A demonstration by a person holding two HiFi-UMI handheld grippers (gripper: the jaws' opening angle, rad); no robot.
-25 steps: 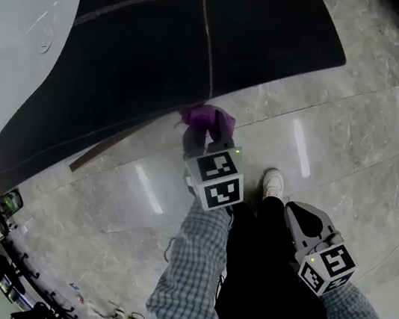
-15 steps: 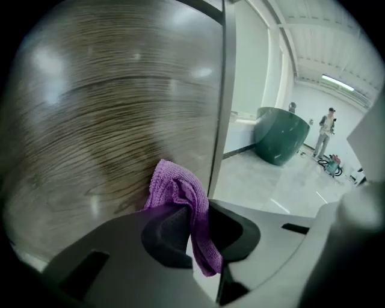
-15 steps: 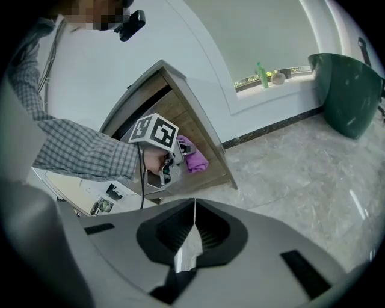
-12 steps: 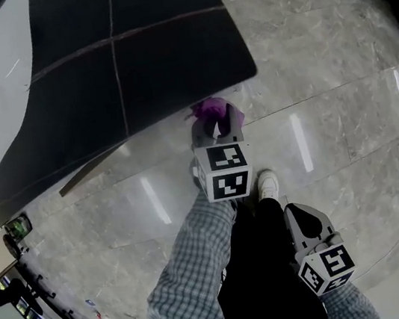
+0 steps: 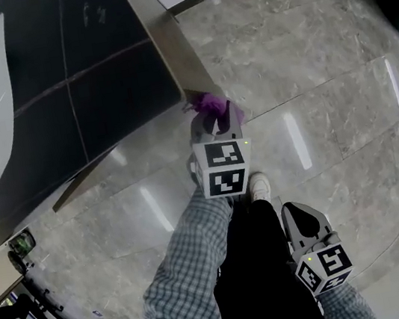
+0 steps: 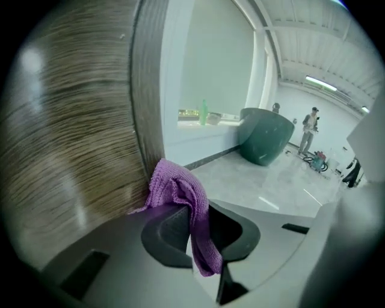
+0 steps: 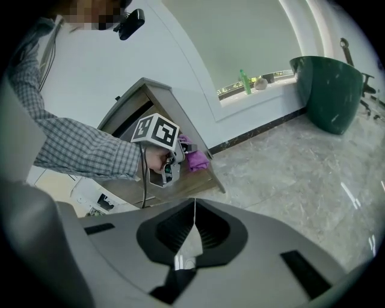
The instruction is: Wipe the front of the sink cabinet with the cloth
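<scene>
Left gripper (image 6: 198, 224): jaws closed on a purple cloth (image 6: 179, 191), which bunches above the jaws and hangs down between them. The cloth is pressed against the wood-grain side of the cabinet (image 6: 72, 150), close to that panel's vertical edge. In the head view the cloth sits low down, at the corner where the dark front meets the lighter side panel. A checked sleeve (image 5: 193, 258) leads to this gripper.

Right gripper (image 7: 194, 236): jaws together with nothing between them. It is held low beside the person's leg, well apart from the cabinet and pointed toward it, so its view takes in the left gripper and the cloth at the cabinet's side.

Surroundings: glossy marble floor (image 5: 319, 59). A dark green tub (image 6: 264, 135) stands on it near the wall. A green bottle (image 6: 204, 112) stands on the sill.
</scene>
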